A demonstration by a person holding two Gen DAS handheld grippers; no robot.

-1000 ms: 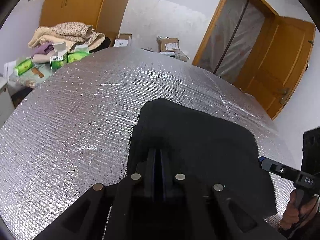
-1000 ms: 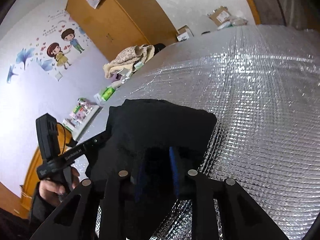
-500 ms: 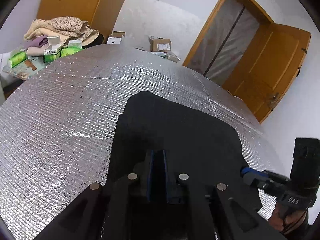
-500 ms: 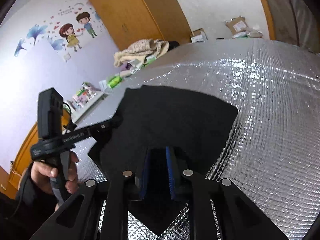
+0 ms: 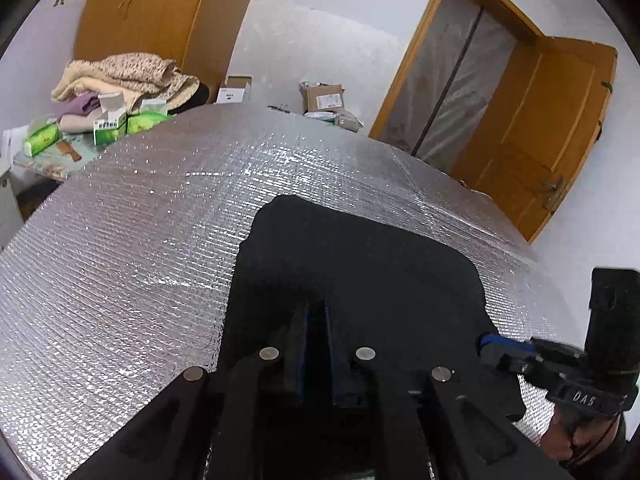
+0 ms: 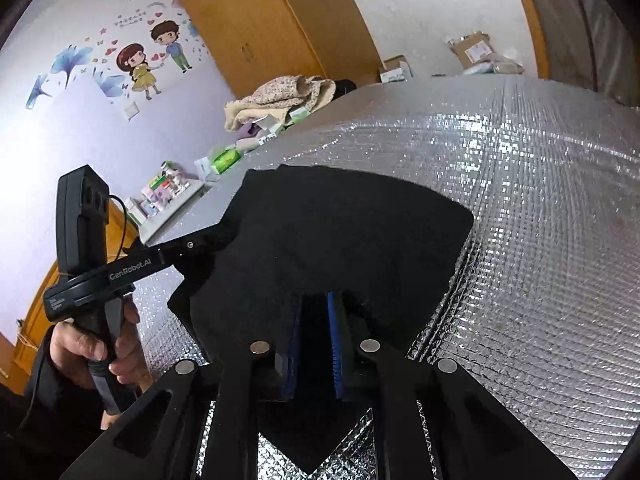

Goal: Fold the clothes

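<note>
A black garment (image 5: 360,276) lies spread on the silver foil-covered table (image 5: 132,248). My left gripper (image 5: 316,312) is shut on its near edge, the cloth pinched between the blue pads. In the same view my right gripper (image 5: 490,346) grips the garment's near right corner. In the right wrist view the black garment (image 6: 352,232) fans out ahead of my right gripper (image 6: 314,300), which is shut on the cloth. My left gripper (image 6: 224,240) holds the garment's left edge, and a hand (image 6: 88,344) grasps its handle.
A pile of blankets and clothes (image 5: 124,76) and green boxes (image 5: 128,122) sit on a side table past the far left edge. Cardboard boxes (image 5: 324,98) lie on the floor behind. A wooden door (image 5: 552,132) stands open at the right.
The garment was bunched and raised; now it lies flatter and wider on the foil. Both grippers have kept their hold and drawn its near edge out.
</note>
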